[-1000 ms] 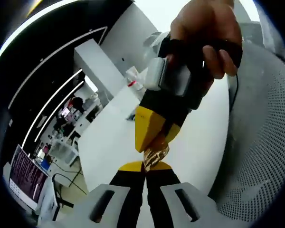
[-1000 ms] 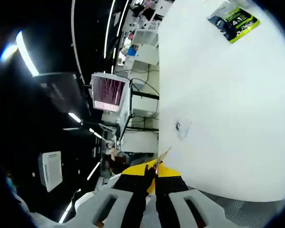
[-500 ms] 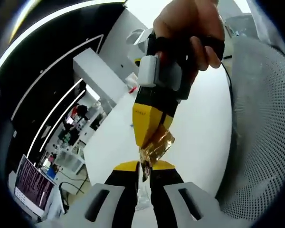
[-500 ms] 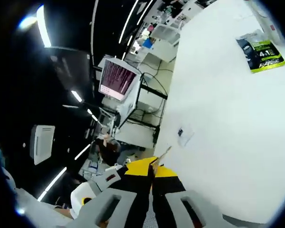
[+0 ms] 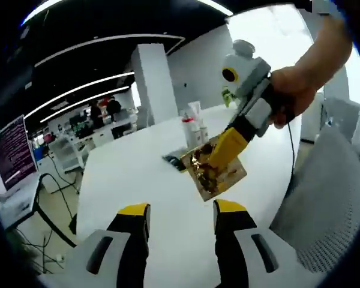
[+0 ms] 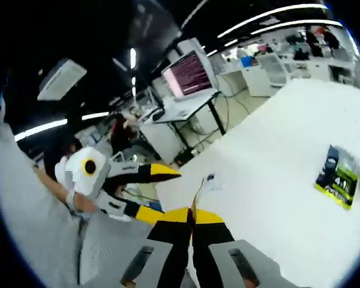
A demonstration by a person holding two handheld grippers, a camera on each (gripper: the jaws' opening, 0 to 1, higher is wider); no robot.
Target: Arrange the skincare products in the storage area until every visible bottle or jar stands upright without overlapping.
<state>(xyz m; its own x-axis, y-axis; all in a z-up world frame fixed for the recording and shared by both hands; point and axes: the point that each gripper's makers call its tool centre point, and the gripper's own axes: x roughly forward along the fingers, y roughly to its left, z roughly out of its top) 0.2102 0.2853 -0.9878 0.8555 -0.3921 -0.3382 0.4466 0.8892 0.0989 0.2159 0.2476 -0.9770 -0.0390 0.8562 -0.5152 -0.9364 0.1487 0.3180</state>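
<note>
A gold foil sachet (image 5: 215,171) hangs over the white table (image 5: 138,180), pinched by my right gripper (image 5: 211,163), which a hand holds in from the right. My left gripper (image 5: 181,210) stands open below it, with nothing between its yellow jaws. In the right gripper view my right gripper (image 6: 192,215) is shut on the sachet's thin edge (image 6: 197,195). The open left gripper (image 6: 162,193) shows just to its left. Several white skincare bottles (image 5: 191,125), one with a red cap, stand upright at the table's far side.
A green and black packet (image 6: 336,177) lies on the table (image 6: 276,150) at the right, and a dark packet (image 5: 174,159) lies near the bottles. A small clear scrap (image 6: 210,179) sits near the table edge. A grey mesh chair (image 5: 330,198) stands at the right.
My left gripper has opened and let go of the gold sachet. The right gripper keeps the sachet and has drawn away from the left one. Both views have swung round.
</note>
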